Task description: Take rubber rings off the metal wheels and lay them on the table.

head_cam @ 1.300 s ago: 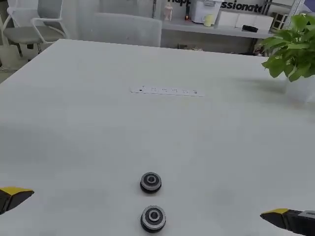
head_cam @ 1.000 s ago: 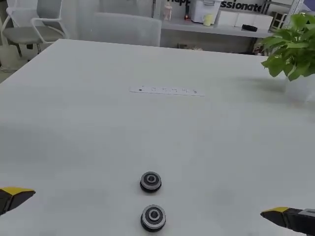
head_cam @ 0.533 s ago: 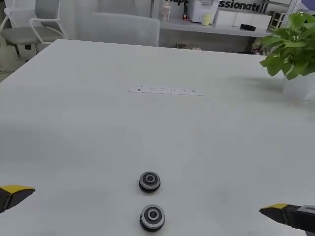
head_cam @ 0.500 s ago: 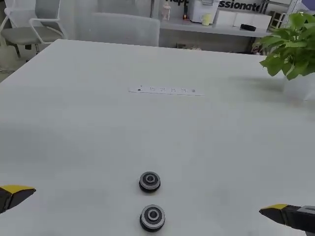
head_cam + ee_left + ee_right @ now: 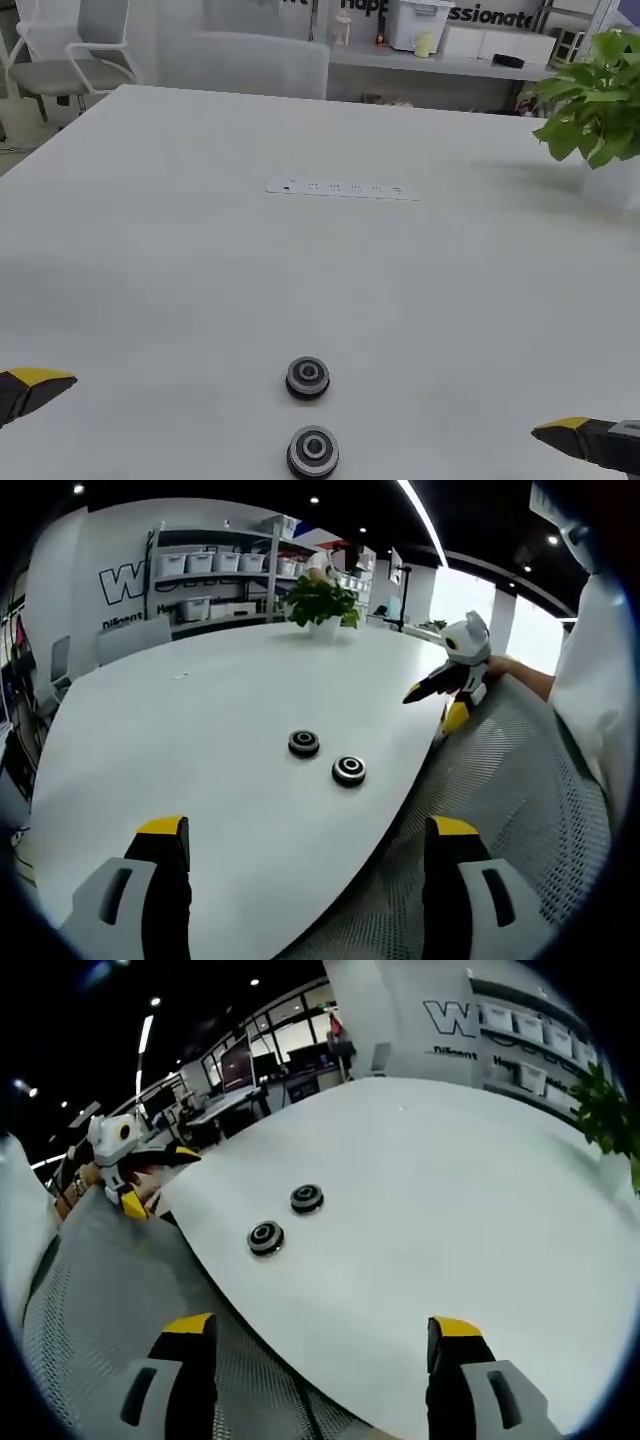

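Two metal wheels (image 5: 307, 378) sit side by side on the white table (image 5: 200, 250), each with its black rubber ring (image 5: 307, 395) still around it, midway between the left gripper (image 5: 307, 827) and the right gripper (image 5: 322, 1325). Both grippers hover at the table's near edge with jaws spread wide and nothing between them. In the left gripper view the wheels lie ahead of the jaws, a little to the right and well apart from them, with the other gripper beyond. In the right gripper view they lie ahead and to the left. A power strip (image 5: 342, 189) lies farther out past the wheels, and a potted plant (image 5: 592, 95) stands far beyond the right gripper.
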Motion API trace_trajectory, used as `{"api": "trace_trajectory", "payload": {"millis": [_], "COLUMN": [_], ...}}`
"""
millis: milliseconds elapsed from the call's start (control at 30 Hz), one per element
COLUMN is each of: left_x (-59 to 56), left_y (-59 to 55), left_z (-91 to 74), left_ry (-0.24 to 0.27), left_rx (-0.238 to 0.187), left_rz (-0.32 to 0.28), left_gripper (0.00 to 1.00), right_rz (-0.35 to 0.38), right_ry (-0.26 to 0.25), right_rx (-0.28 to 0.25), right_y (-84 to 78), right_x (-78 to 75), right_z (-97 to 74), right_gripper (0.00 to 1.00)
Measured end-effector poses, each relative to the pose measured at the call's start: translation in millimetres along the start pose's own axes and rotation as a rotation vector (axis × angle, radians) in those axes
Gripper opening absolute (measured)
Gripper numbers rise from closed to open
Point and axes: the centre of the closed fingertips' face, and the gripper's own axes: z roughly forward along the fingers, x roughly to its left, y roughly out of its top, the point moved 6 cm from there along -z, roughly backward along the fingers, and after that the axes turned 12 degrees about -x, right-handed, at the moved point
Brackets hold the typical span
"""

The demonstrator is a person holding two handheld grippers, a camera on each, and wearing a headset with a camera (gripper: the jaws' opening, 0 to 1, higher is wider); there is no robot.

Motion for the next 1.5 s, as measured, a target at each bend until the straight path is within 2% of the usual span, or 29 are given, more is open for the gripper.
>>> {"api": "trace_trajectory", "payload": {"millis": [133, 333, 533, 633, 900, 1067, 1167, 1267, 1400, 1500], "left_x": [0.1, 1.2, 4.0, 5.7, 7.5, 9.8, 11.1, 11.9, 11.6, 13.0], "left_y": [3.2, 7.8, 19.5, 25.2, 51.3, 63.3, 72.6, 82.9, 99.8, 107.3], "left_z": [-0.1, -1.3, -3.3, -3.0, 2.3, 4.5, 6.8, 10.0, 14.6, 18.6], "left_ry": [-0.020, -0.040, -0.050, -0.052, -0.081, -0.092, -0.102, -0.112, -0.124, -0.131], "left_rx": [0.012, 0.022, -0.001, 0.005, -0.036, -0.032, -0.045, -0.053, -0.086, -0.103], "left_rz": [0.025, 0.048, 0.062, 0.086, 0.140, 0.192, 0.209, 0.240, 0.275, 0.292], "left_gripper": [0.97, 0.96, 0.96, 0.95, 0.94, 0.93, 0.92, 0.87, 0.86, 0.84], "right_rz": [-0.034, -0.062, -0.107, -0.121, -0.155, -0.186, -0.201, -0.223, -0.252, -0.274], "right_ry": [-0.012, 0.007, 0.016, 0.021, 0.035, 0.047, 0.069, 0.108, 0.126, 0.140], "right_rx": [0.005, -0.011, -0.027, -0.053, -0.142, -0.172, -0.194, -0.211, -0.232, -0.240], "right_y": [6.7, 18.5, 29.7, 38.7, 67.4, 80.8, 90.6, 99.6, 112.7, 117.7], "right_x": [-5.2, -5.4, -4.8, -4.9, -7.8, -6.1, -3.5, 1.5, 5.5, 7.2], "right_z": [2.2, 5.4, 1.9, -1.1, -3.3, -0.6, 2.8, 6.7, 14.2, 20.1], "right_gripper": [0.84, 0.83, 0.81, 0.80, 0.76, 0.75, 0.72, 0.63, 0.64, 0.62]}}
